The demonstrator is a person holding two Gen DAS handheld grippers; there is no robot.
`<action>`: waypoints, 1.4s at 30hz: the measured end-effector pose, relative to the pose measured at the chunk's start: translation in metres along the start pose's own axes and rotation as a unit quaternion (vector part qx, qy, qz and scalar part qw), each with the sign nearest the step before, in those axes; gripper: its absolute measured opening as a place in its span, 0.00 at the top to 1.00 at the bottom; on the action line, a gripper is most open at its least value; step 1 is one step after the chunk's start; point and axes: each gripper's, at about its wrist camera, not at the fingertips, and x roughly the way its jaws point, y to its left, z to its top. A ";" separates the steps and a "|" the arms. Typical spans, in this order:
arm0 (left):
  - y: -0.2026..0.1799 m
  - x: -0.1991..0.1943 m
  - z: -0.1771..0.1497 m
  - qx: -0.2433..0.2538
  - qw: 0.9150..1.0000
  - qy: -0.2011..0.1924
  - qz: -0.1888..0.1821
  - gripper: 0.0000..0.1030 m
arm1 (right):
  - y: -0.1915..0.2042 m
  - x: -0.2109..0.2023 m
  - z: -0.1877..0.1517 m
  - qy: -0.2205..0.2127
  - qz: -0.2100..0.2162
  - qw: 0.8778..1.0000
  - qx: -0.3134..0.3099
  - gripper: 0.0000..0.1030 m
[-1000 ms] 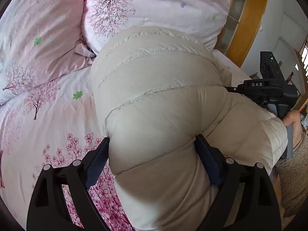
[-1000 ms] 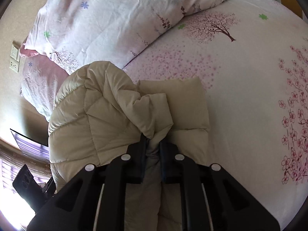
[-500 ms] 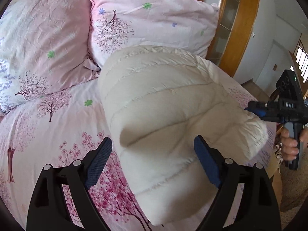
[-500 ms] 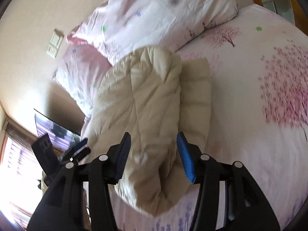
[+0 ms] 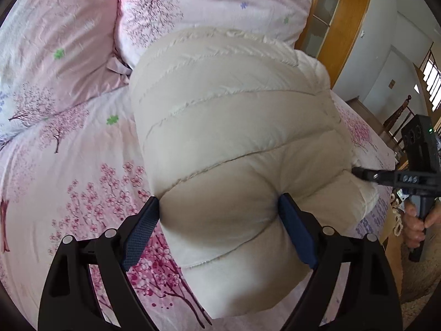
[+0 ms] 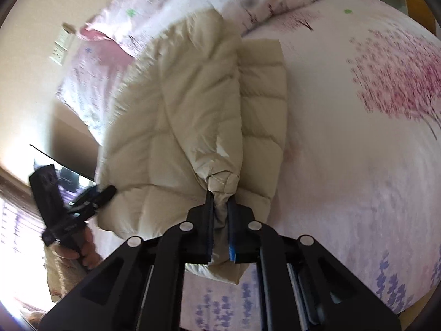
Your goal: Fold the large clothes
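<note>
Right gripper (image 6: pixel 220 215) has its jaws pinched tight on a corner of the cream puffer jacket (image 5: pixel 234 143), and that corner sits at the bundle's near end, toward the foot of the bed. Left gripper (image 5: pixel 220 220) straddles the same near end with its jaws spread wide, pads pressing into the padding on both sides, squeezing rather than clamped. So both claws work one end, the left on the broad fold, the right on the corner beside it. From there the jacket's long axis runs straight away toward the pillows (image 5: pixel 193 5), its far end touching them. It lies folded on the pink blossom bedsheet (image 5: pixel 69 179), with a lower layer showing beside the top fold in the right wrist view.
</note>
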 end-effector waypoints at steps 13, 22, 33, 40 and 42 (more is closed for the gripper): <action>0.010 -0.023 0.017 0.024 0.998 -0.048 0.030 0.12 | 0.000 -0.030 0.039 -0.056 0.001 0.998 -0.007 0.46; 0.043 -0.007 0.090 0.006 0.997 -0.063 0.053 0.12 | 0.011 0.003 0.133 -0.081 0.043 0.995 0.039 0.46; 0.035 0.025 0.107 0.019 0.998 -0.047 0.048 0.12 | -0.015 0.024 0.120 -0.083 -0.030 0.994 0.066 0.93; 0.035 0.054 0.104 0.022 0.999 -0.004 0.047 0.12 | -0.026 0.049 0.116 -0.044 -0.078 0.993 0.074 0.92; 0.036 0.064 0.103 0.019 0.999 0.010 0.046 0.11 | -0.027 0.054 0.116 -0.038 -0.090 0.993 0.072 0.91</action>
